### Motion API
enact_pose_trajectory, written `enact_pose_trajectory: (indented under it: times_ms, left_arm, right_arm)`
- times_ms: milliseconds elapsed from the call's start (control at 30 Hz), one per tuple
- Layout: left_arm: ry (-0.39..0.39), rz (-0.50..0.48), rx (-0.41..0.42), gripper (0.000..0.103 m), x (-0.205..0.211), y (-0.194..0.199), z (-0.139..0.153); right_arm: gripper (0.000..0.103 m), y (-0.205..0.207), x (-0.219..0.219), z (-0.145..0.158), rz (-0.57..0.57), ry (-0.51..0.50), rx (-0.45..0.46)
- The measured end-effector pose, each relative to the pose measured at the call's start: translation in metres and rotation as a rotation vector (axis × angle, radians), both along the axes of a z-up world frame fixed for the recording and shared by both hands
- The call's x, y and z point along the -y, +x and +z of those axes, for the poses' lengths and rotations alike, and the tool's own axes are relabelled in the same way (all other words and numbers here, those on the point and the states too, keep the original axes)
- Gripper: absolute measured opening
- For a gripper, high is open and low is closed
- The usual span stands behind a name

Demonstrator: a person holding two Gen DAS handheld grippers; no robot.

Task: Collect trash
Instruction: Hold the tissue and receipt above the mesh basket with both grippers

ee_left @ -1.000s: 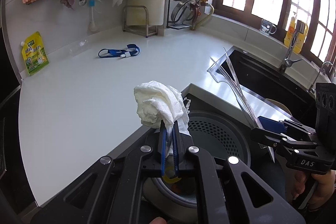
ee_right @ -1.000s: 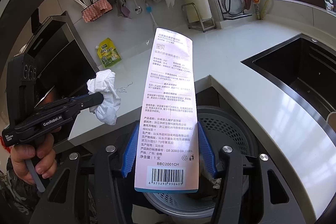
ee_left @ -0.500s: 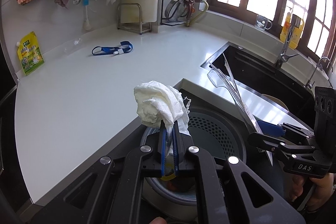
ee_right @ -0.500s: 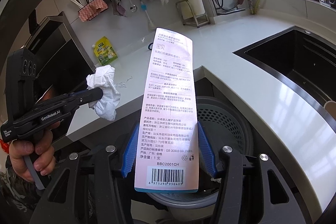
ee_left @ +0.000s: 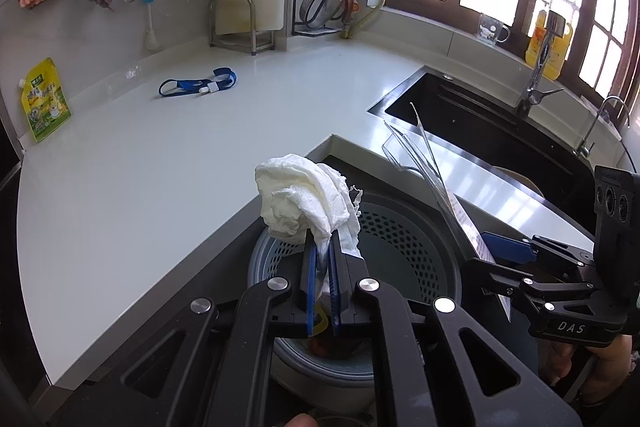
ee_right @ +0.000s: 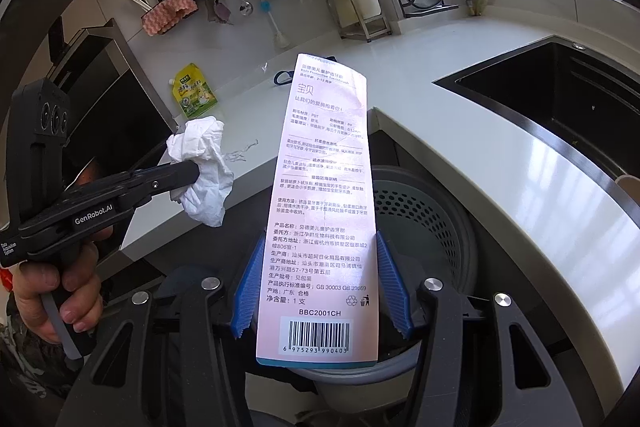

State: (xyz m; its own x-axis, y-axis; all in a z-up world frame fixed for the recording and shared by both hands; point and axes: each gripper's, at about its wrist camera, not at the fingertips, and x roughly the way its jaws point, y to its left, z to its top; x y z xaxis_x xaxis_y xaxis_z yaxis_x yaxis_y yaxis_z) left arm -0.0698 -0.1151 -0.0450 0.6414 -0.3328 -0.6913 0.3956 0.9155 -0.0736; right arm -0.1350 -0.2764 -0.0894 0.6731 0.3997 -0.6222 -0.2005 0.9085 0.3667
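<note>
My left gripper [ee_left: 323,243] is shut on a crumpled white tissue [ee_left: 304,205] and holds it above the near rim of a round grey bin [ee_left: 416,247] with a perforated inner basket. My right gripper [ee_right: 320,267] is shut on a long pink toothbrush package [ee_right: 324,195] with a barcode, its clear blister side seen edge-on in the left wrist view [ee_left: 436,183]. It holds the package over the same bin [ee_right: 432,211]. The tissue [ee_right: 204,163] and the left gripper [ee_right: 188,173] show at the left of the right wrist view.
A white counter [ee_left: 160,155] wraps around the bin. A blue strap [ee_left: 196,87] and a yellow pouch [ee_left: 42,99] lie on it. A dark sink [ee_left: 480,119] with a faucet [ee_left: 536,87] is at the right. Utensils hang on the back wall.
Both grippers have drifted slightly over the bin, still holding the tissue and the package. The counter's far side looks a little farther away.
</note>
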Motion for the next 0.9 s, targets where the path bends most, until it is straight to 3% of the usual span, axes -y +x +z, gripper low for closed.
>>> enact_pose_trajectory:
  times_ms: [900]
  left_arm:
    - [0.031, -0.054, -0.074, 0.008, 0.021, 0.015, -0.026]
  right_arm:
    - [0.051, 0.014, 0.007, -0.035, 0.008, 0.009, -0.078]
